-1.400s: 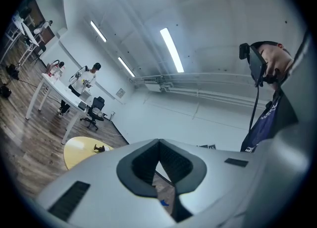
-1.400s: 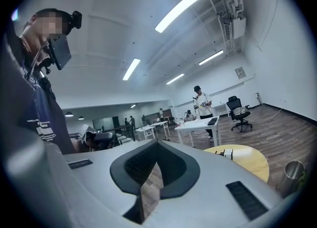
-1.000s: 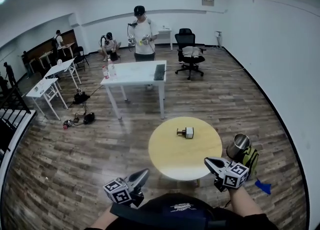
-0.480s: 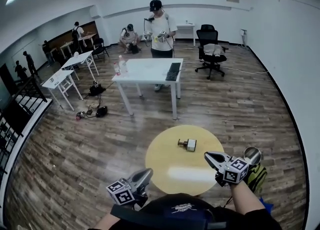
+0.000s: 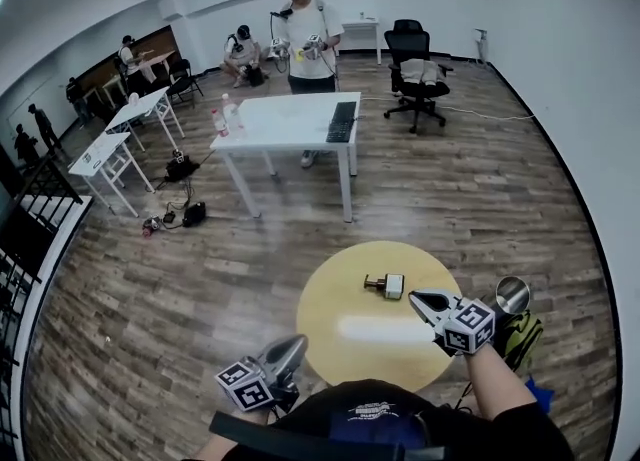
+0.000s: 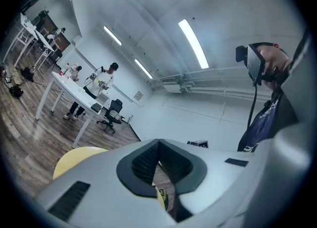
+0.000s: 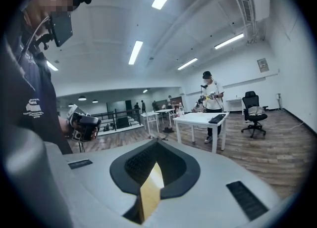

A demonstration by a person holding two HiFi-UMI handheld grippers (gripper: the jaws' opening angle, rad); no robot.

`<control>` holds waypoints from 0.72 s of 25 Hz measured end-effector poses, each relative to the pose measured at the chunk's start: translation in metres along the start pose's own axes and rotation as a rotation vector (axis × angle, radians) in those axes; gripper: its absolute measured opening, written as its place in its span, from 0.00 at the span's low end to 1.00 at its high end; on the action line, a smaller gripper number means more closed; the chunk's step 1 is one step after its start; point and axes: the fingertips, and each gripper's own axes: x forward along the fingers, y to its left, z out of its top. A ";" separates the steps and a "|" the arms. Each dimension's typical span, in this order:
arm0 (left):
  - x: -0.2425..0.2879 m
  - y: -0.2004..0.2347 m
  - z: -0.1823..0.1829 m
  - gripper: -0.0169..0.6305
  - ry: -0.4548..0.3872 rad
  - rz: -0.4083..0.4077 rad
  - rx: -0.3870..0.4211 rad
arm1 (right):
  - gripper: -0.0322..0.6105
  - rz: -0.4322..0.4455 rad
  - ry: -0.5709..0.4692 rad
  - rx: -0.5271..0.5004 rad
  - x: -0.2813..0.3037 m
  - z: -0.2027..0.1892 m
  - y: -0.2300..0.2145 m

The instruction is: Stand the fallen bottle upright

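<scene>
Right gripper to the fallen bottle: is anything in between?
Nothing: in the head view only a strip of bare yellow table separates right gripper from bottle.

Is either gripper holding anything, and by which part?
Nothing is held: the left gripper and right gripper are both shut and empty; the bottle lies apart on the table.

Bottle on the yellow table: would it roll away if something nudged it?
The bottle lies on its side on the round table, so a sideways nudge could well roll it, if its body is round. It looks small, so probably light and easily knocked. Glass or plastic cannot be told from here.
</scene>
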 end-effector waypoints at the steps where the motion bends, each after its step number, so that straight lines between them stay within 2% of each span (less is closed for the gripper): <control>1: 0.000 0.015 0.006 0.07 0.008 -0.021 -0.002 | 0.06 -0.027 0.019 -0.019 0.016 0.000 -0.003; 3: -0.004 0.044 0.018 0.07 0.032 -0.063 -0.005 | 0.06 -0.080 0.076 -0.062 0.047 -0.005 -0.007; 6: -0.010 0.081 0.040 0.07 0.081 -0.126 0.033 | 0.07 -0.115 0.161 -0.109 0.088 -0.020 -0.012; 9: -0.001 0.109 0.054 0.07 0.117 -0.165 0.049 | 0.07 -0.157 0.206 -0.154 0.116 -0.021 -0.026; 13: 0.019 0.125 0.037 0.07 0.159 -0.164 0.013 | 0.10 -0.148 0.261 -0.198 0.135 -0.037 -0.046; 18: 0.044 0.122 0.010 0.07 0.180 -0.136 -0.029 | 0.16 -0.086 0.337 -0.280 0.155 -0.081 -0.065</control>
